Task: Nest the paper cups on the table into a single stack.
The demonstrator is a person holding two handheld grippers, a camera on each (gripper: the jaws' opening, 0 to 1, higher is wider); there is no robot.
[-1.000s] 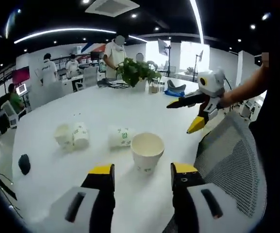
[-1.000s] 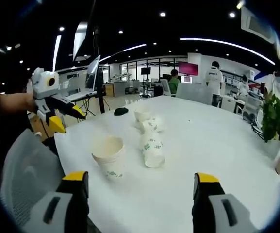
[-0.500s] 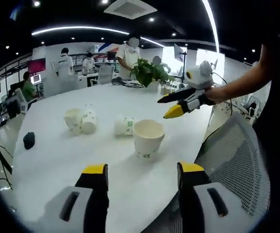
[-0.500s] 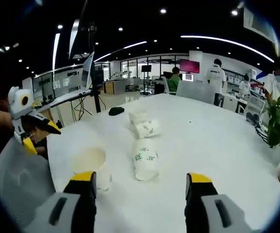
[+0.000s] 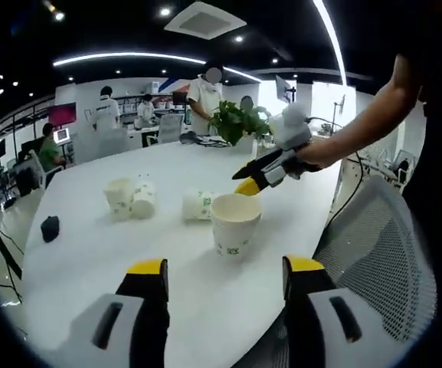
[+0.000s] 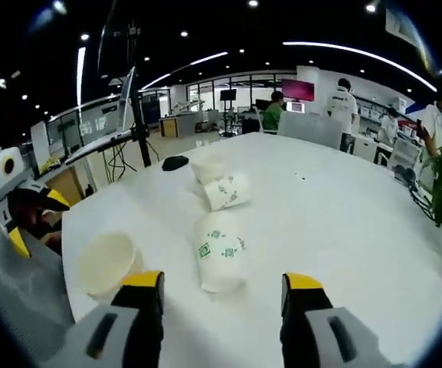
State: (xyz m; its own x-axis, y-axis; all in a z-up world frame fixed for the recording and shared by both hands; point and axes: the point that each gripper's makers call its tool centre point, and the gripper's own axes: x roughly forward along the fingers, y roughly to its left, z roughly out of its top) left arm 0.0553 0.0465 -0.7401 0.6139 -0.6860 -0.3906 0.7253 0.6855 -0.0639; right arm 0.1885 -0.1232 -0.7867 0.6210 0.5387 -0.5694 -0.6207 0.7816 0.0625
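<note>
A white paper cup (image 5: 234, 226) stands upright near the table's front edge, straight ahead of my open left gripper (image 5: 226, 268). Behind it lies a cup on its side (image 5: 199, 205), and two more cups (image 5: 131, 198) rest together further left. My right gripper (image 5: 250, 182) reaches in from the right, just above the upright cup's far rim. In the right gripper view, my right gripper (image 6: 224, 281) is open, and the lying cup (image 6: 221, 249) sits between its jaws' line, mouth towards me. The upright cup (image 6: 106, 264) is to its left, with the other two cups (image 6: 222, 186) beyond.
The white table (image 5: 90, 253) is large and round. A black mouse-like object (image 5: 50, 228) lies at its left, also seen as the dark object (image 6: 175, 162). A potted plant (image 5: 236, 119) stands at the far side. A grey mesh chair (image 5: 381, 253) is near the front edge. People stand in the background.
The right gripper has moved in over the table, from beside the chair to just above the upright cup's rim, closing on the lying cup. The left gripper has held roughly still.
</note>
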